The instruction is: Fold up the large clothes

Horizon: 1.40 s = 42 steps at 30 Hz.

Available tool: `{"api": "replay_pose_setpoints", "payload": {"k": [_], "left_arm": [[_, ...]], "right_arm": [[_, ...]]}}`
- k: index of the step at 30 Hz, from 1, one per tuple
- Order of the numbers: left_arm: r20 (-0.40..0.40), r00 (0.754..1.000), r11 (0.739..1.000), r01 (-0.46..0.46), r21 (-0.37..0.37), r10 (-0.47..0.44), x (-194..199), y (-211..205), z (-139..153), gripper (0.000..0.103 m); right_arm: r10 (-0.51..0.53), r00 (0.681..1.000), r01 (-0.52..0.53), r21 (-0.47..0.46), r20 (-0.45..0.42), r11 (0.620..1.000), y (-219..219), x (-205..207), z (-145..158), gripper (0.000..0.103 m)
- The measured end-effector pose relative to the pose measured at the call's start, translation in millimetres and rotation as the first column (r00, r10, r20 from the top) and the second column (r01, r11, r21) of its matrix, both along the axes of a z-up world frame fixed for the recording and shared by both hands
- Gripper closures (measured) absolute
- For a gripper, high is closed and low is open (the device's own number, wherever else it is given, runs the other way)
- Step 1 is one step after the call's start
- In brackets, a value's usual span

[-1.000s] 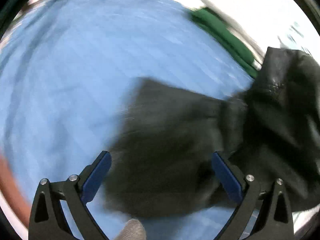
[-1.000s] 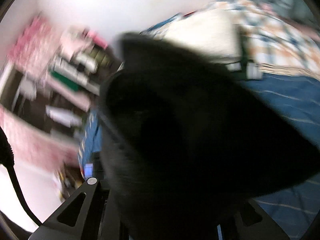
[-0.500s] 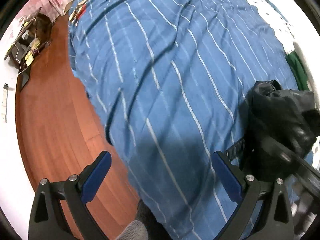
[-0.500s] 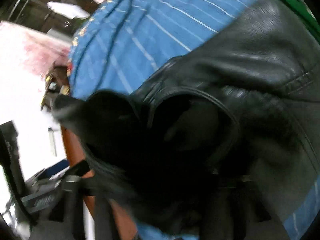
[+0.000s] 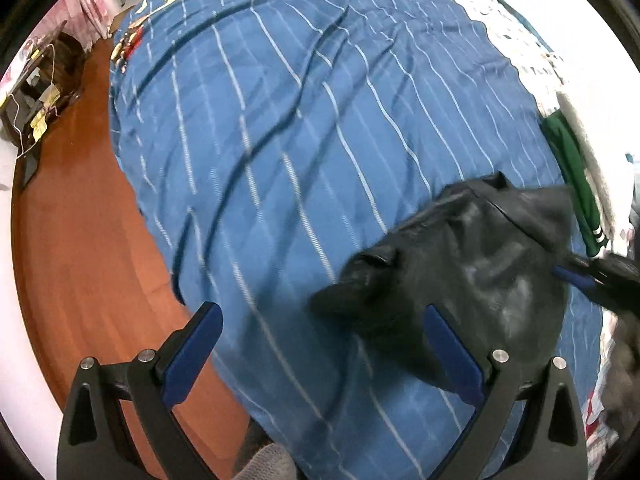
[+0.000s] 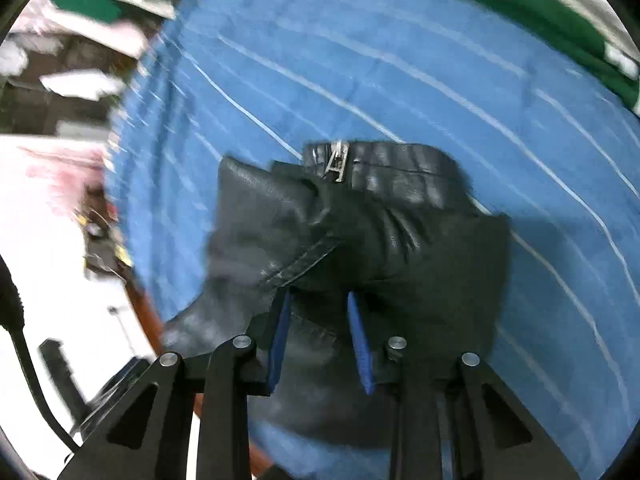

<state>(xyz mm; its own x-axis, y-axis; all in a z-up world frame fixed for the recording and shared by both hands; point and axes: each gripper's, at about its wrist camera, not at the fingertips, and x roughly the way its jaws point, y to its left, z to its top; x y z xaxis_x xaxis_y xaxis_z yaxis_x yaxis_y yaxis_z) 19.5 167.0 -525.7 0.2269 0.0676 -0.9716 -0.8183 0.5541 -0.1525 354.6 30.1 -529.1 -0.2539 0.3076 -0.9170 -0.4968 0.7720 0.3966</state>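
Observation:
A black leather jacket (image 5: 468, 276) lies bunched on the blue striped bed cover (image 5: 300, 140), at the right in the left wrist view. My left gripper (image 5: 320, 340) is open and empty, just left of and above the jacket's near edge. In the right wrist view the jacket (image 6: 360, 216) shows its silver zipper pull (image 6: 338, 162). My right gripper (image 6: 318, 324) has its blue pads close together, pinching a fold of the jacket. The right gripper's tip also shows at the jacket's right side in the left wrist view (image 5: 576, 278).
The bed's near edge drops to a wooden floor (image 5: 80, 264) on the left. A green garment (image 5: 572, 168) and white bedding (image 5: 592, 92) lie at the bed's right side; the green garment also shows in the right wrist view (image 6: 528, 12). Dark furniture with clutter (image 5: 36, 92) stands at far left.
The right gripper has brought the jacket down onto the bed cover and the jacket now lies lower and more spread. The left gripper stays open; the jacket now reaches toward its right finger.

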Motion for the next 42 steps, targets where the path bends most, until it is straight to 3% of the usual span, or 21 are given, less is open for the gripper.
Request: {"api": "replay_pose_setpoints", "payload": {"k": [3, 6, 9, 11, 14, 16, 17, 19, 21, 22, 25, 26, 30, 33, 36, 39, 42], "left_arm": [[-0.004, 1.000, 1.000, 0.020, 0.007, -0.020, 7.4, -10.7, -3.1, 0.001], [-0.019, 1.000, 1.000, 0.023, -0.009, -0.024, 10.2, -17.3, -7.9, 0.001], [-0.007, 1.000, 0.999, -0.003, -0.044, 0.002, 11.8, -21.4, -8.3, 0.001], [0.003, 1.000, 0.998, -0.028, -0.060, 0.028, 14.7, -21.2, -9.9, 0.001], [-0.009, 0.998, 0.997, -0.056, -0.052, 0.055, 25.8, -16.5, -22.3, 0.001], [-0.054, 0.997, 0.998, -0.055, -0.010, 0.055, 36.1, -11.3, -35.1, 0.001], [-0.129, 0.991, 0.999, -0.037, 0.032, 0.041, 42.7, -7.6, -49.7, 0.000], [-0.155, 0.988, 1.000, -0.019, 0.002, 0.019, 40.6, -1.5, -75.1, 0.000], [-0.111, 0.994, 0.999, -0.025, -0.045, 0.019, 25.9, 1.6, -80.4, 0.000], [-0.108, 0.994, 0.999, -0.011, -0.042, 0.006, 23.1, 1.0, -75.5, 0.000], [-0.061, 0.998, 0.998, -0.022, -0.065, 0.018, 7.0, -0.8, -50.8, 0.000], [-0.033, 0.999, 0.996, -0.040, -0.084, 0.037, -1.0, -2.0, -42.6, 0.000], [0.046, 0.994, 0.982, -0.092, -0.163, 0.100, -21.4, -12.3, -34.5, 0.000], [0.088, 0.986, 0.963, -0.118, -0.243, 0.143, -19.3, -26.0, -51.0, 0.000], [0.126, 0.972, 0.941, -0.151, -0.302, 0.197, -7.3, -29.2, -68.8, 0.001], [0.169, 0.953, 0.940, -0.198, -0.279, 0.251, 1.5, -17.5, -72.8, 0.001], [0.194, 0.937, 0.943, -0.247, -0.225, 0.291, 7.3, -3.4, -69.8, 0.006]], "right_arm": [[-0.016, 1.000, 0.015, -0.080, -0.016, 0.997, 30.0, 2.0, -39.7, 0.071], [0.019, 1.000, -0.019, -0.155, 0.003, 0.988, 48.2, -0.7, -36.9, 0.071], [0.027, 1.000, -0.027, -0.097, -0.007, 0.995, 35.6, -1.9, -9.6, 0.069], [-0.018, 1.000, 0.019, 0.021, -0.019, 1.000, 8.9, -1.6, 19.9, 0.060], [-0.092, 0.995, 0.094, 0.077, -0.026, 0.993, -30.5, -3.8, 42.9, 0.060], [-0.133, 0.989, 0.138, 0.076, -0.058, 0.988, -53.2, -6.6, 39.6, 0.059], [-0.140, 0.988, 0.145, 0.071, -0.066, 0.987, -62.7, -7.2, 36.3, 0.059], [-0.138, 0.988, 0.140, 0.032, -0.064, 0.990, -71.3, -13.2, 25.1, 0.060], [-0.147, 0.985, 0.149, 0.017, -0.090, 0.989, -81.7, -17.8, 8.9, 0.059], [-0.155, 0.981, 0.162, 0.053, -0.114, 0.985, -89.0, -17.7, 3.1, 0.058], [-0.146, 0.970, 0.188, 0.218, -0.194, 0.958, -102.7, -14.9, -15.9, 0.031], [-0.148, 0.966, 0.200, 0.251, -0.213, 0.947, -107.7, -13.3, -21.5, 0.029], [-0.190, 0.925, 0.310, 0.366, -0.330, 0.877, -132.9, -5.1, -39.4, 0.029], [-0.218, 0.943, 0.293, 0.323, -0.250, 0.900, -149.1, -1.1, -37.4, 0.028], [-0.168, 0.932, 0.274, 0.317, -0.322, 0.908, -148.1, -1.7, -65.3, 0.028], [-0.099, 0.933, 0.225, 0.345, -0.347, 0.911, -134.8, 1.6, -93.4, 0.021], [-0.088, 0.893, 0.276, 0.383, -0.441, 0.882, -126.0, 12.4, -123.1, 0.020]]}}
